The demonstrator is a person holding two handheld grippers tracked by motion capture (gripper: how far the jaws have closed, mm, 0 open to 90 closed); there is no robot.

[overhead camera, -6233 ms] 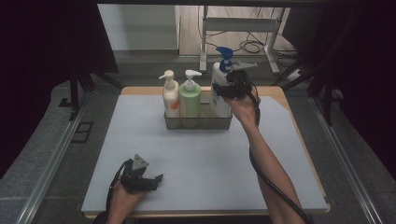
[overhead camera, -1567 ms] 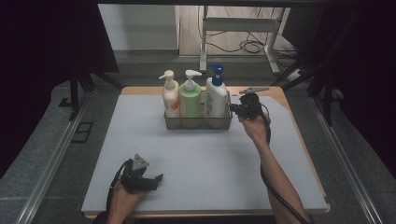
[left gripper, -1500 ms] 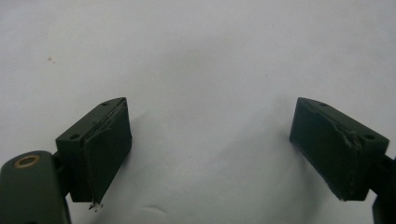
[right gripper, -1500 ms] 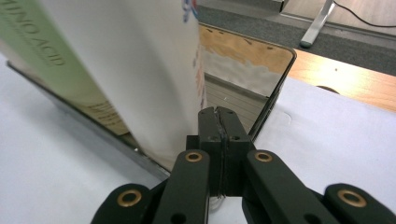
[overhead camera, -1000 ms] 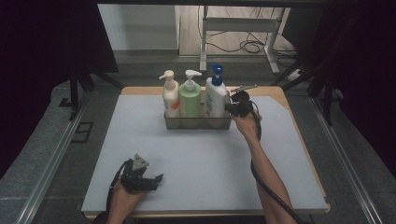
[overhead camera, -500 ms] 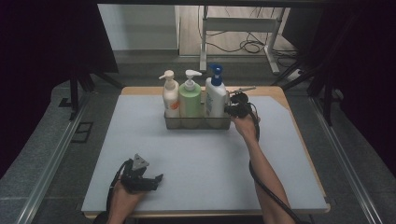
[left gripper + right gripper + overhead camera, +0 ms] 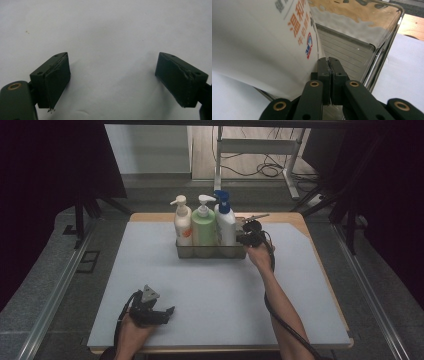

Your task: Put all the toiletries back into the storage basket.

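We see a white pump bottle with a blue pump [image 7: 226,222], red-and-blue print on its side, standing upright, long axis vertical, at the right end of 1 clear tray [image 7: 210,253] at the table's [image 7: 210,300] far side. 3 bottles stand there: cream-orange [image 7: 182,222], green [image 7: 203,225], white-blue. Right tongs [image 7: 243,239] closed on nothing just beside it; left tongs [image 7: 169,311] open, empty, near edge.

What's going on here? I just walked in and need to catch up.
A person works with two hand-held grippers. Three pump bottles stand in a clear tray. The right gripper, fingers shut, sits at the tray's right end beside the blue-capped bottle and seems to pinch the tray's wall. The left gripper rests open on the mat.
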